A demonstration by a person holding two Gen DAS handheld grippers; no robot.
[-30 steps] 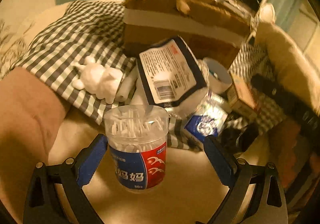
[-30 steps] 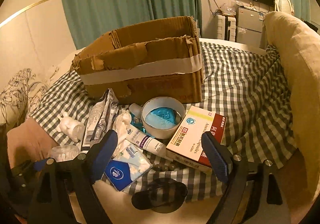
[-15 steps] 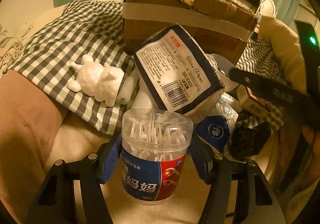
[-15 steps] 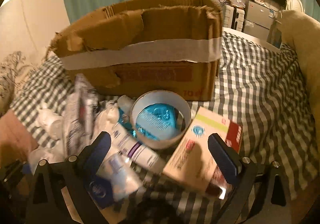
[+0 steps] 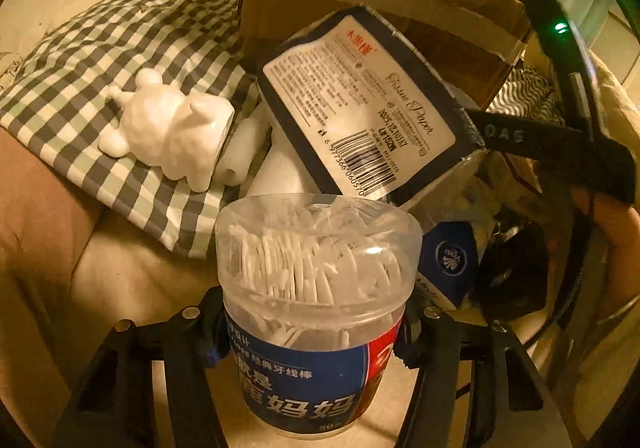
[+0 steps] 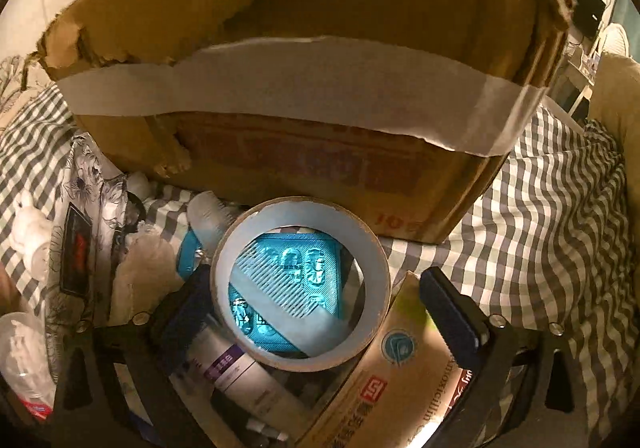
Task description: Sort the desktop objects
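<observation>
We see the left hand-held gripper [image 5: 316,332] clamped on the floss pick tub [image 5: 314,288], its pads pressed against both sides of the clear body, tub upright and filling the lower middle of the left wrist view. At 12 o'clock from it a tissue pack [image 5: 360,108] leans against the cardboard box [image 5: 360,0]; at 10 o'clock a white figurine [image 5: 168,136] lies on the checked cloth [image 5: 100,60]. On the right wrist view, the right hand-held gripper [image 6: 312,312] stands with its jaws apart around the tape roll [image 6: 300,284], not touching it. A medicine box [image 6: 400,376] lies at 5 o'clock of the roll, a tube [image 6: 240,376] at 7 o'clock.
</observation>
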